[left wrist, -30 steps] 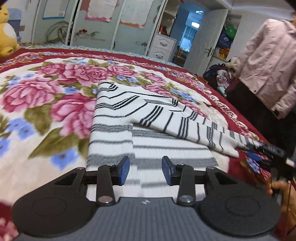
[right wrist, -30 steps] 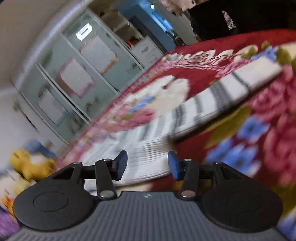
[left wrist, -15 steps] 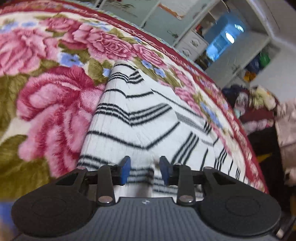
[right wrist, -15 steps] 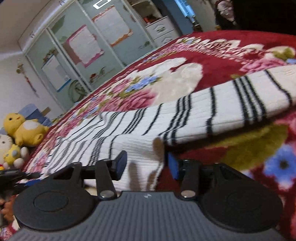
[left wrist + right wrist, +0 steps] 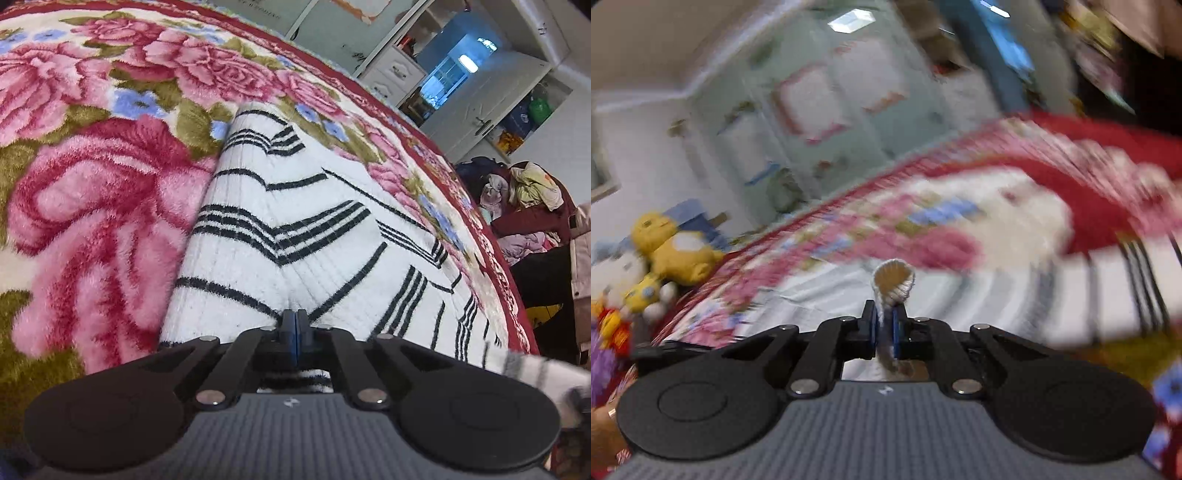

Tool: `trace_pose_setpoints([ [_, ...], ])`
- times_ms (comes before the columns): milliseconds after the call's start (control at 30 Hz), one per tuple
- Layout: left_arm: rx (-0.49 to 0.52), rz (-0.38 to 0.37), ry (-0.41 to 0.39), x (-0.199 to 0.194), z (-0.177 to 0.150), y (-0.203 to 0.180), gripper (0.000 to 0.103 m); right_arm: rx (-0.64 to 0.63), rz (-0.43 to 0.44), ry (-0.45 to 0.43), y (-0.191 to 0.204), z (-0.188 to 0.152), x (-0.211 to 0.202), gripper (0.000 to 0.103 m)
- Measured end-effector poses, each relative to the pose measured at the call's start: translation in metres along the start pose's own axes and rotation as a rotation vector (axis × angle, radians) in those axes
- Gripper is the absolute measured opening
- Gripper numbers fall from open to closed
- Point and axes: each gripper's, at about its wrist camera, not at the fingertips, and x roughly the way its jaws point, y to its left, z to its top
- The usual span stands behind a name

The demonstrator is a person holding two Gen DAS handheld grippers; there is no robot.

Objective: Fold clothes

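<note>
Left wrist view shows the sweater (image 5: 325, 229), white knit with black stripes, lying flat on the floral blanket (image 5: 92, 229), one sleeve folded across its body. The left gripper (image 5: 295, 332) is clenched on the near hem; the right gripper (image 5: 886, 325) pinches a rolled edge of the same knit (that view is badly blurred). Soft, thick and light, the sweater will likely sag between holds, so gripping the hem at two spread points seems wisest. Half a second ago both grippers gaped open over the fabric; now both have closed, and the right one appears to be swinging.
</note>
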Motion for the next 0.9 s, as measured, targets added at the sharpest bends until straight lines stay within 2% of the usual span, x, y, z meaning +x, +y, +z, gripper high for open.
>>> trace_pose_setpoints([
  [67, 0.014, 0.009, -0.001, -0.011, 0.001, -0.002, 0.003, -0.114, 0.115, -0.002, 0.05, 0.008, -0.01, 0.007],
  [167, 0.044, -0.015, -0.036, -0.046, -0.005, -0.001, 0.003, -0.353, 0.318, 0.06, 0.135, -0.011, -0.021, 0.007],
  [200, 0.057, -0.025, -0.051, -0.061, -0.01, 0.001, 0.003, -0.434, 0.377, 0.086, 0.161, -0.02, -0.024, 0.007],
  [267, 0.032, -0.054, -0.054, -0.09, -0.026, 0.015, 0.004, -0.599, 0.437, 0.174, 0.2, -0.054, -0.022, 0.007],
  [367, -0.031, -0.1, -0.044, -0.132, -0.053, 0.039, 0.004, -0.794, 0.453, 0.31, 0.233, -0.113, -0.012, 0.007],
  [467, -0.071, -0.125, -0.034, -0.169, -0.089, 0.059, 0.004, -0.924, 0.419, 0.357, 0.244, -0.151, -0.008, 0.007],
  [600, -0.142, -0.157, -0.015, -0.204, -0.133, 0.079, 0.005, -0.96, 0.392, 0.365, 0.248, -0.156, -0.014, 0.007],
  [667, -0.173, -0.168, -0.011, -0.216, -0.149, 0.086, 0.005, -0.97, 0.392, 0.356, 0.255, -0.148, -0.022, 0.007],
  [767, -0.157, -0.174, -0.01, -0.222, -0.155, 0.083, 0.005, -1.051, 0.388, 0.343, 0.265, -0.139, -0.037, 0.007],
  [833, -0.141, -0.178, -0.009, -0.225, -0.158, 0.08, 0.005, -1.106, 0.398, 0.367, 0.269, -0.139, -0.039, 0.007],
  [900, -0.125, -0.182, -0.007, -0.227, -0.161, 0.077, 0.005, -1.161, 0.391, 0.422, 0.272, -0.153, -0.033, 0.007],
])
